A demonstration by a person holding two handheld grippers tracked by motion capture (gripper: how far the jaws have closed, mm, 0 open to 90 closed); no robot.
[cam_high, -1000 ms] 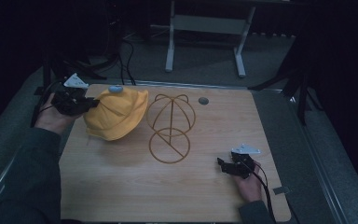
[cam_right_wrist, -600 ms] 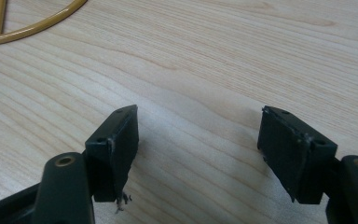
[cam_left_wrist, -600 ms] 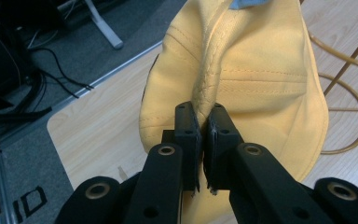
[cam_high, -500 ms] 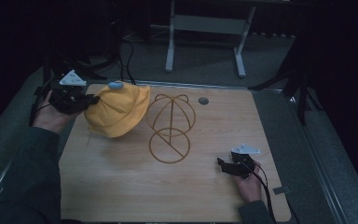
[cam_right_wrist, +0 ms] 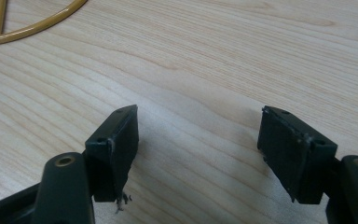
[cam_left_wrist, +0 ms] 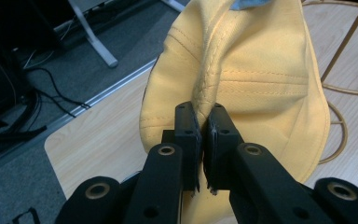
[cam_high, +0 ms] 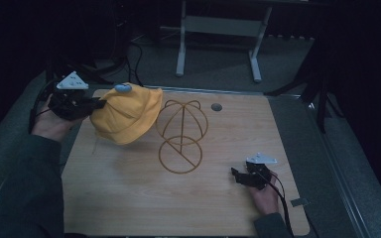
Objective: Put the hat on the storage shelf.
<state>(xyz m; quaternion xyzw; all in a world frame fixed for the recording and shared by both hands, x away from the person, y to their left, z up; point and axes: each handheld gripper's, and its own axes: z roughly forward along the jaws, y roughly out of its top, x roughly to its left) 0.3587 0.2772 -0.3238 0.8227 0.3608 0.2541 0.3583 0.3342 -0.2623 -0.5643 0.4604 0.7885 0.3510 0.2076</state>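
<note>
Yellow cap [cam_high: 127, 118] hangs off the table's [cam_high: 129, 198] rear-left corner, crown toward the gold wire stand [cam_high: 181, 135], long axis left to right. Left gripper [cam_high: 95, 104] clamped on a cap fold. Right gripper [cam_high: 236, 174] gapes, nothing between its jaws, resting on the wood.

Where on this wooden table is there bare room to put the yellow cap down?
Bare wood lies along the wooden table's near edge, between the gold wire hat stand and the right hand-held gripper. It is crowded at far left, where the yellow fabric cap hangs.
</note>
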